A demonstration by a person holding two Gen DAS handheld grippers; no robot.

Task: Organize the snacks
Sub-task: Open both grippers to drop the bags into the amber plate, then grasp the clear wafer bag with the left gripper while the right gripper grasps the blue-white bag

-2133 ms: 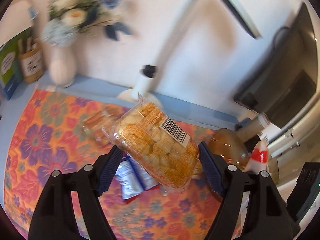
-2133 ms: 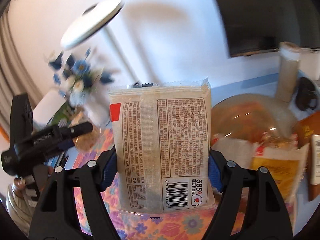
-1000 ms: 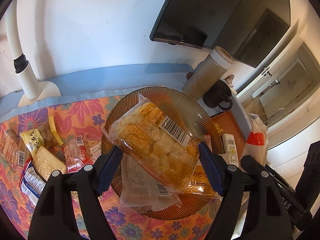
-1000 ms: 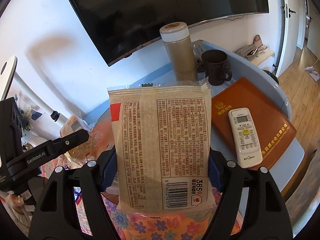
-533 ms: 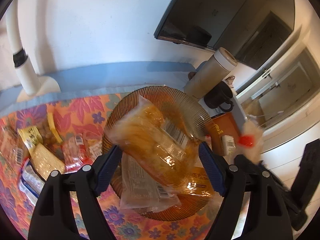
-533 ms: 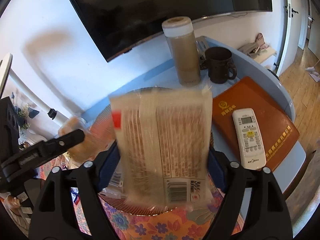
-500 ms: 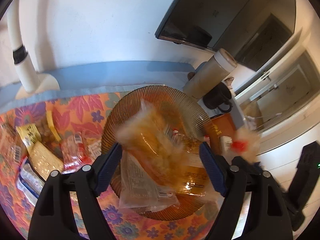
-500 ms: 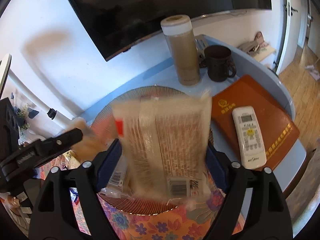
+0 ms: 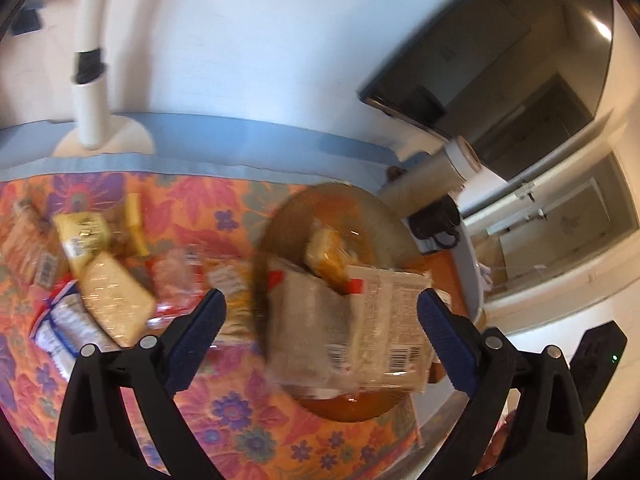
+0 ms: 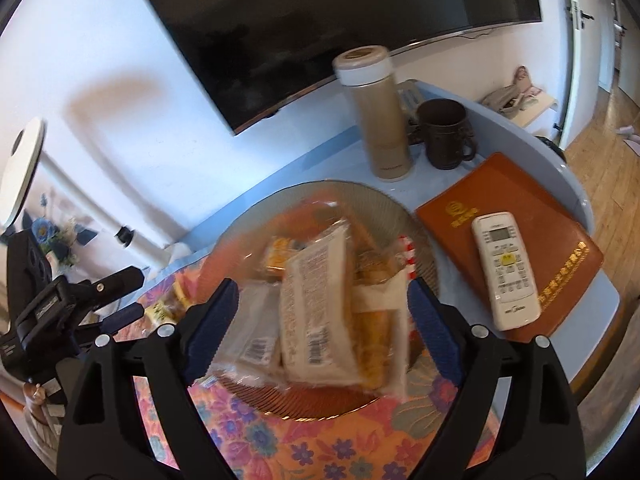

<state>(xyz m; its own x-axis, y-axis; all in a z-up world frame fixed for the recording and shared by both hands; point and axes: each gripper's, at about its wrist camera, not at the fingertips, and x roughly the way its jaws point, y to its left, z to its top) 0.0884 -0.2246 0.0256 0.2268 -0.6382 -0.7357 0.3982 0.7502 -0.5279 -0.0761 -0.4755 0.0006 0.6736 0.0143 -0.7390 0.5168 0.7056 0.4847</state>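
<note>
An amber glass plate holds several snack packs. A beige pack with a barcode lies on top, and a golden biscuit pack lies behind it. My left gripper is open and empty above the near left side of the plate. My right gripper is open and empty above the plate. The left gripper also shows in the right wrist view at the far left. Several loose snack packs lie on the floral cloth left of the plate.
A tan flask, a dark mug, and a brown folder with a white remote stand right of the plate. A white lamp post stands at the back left. A TV hangs on the wall.
Both grippers opened and let go of their packs. The biscuit pack and the beige pack dropped onto the plate. The left view swung to the left.
</note>
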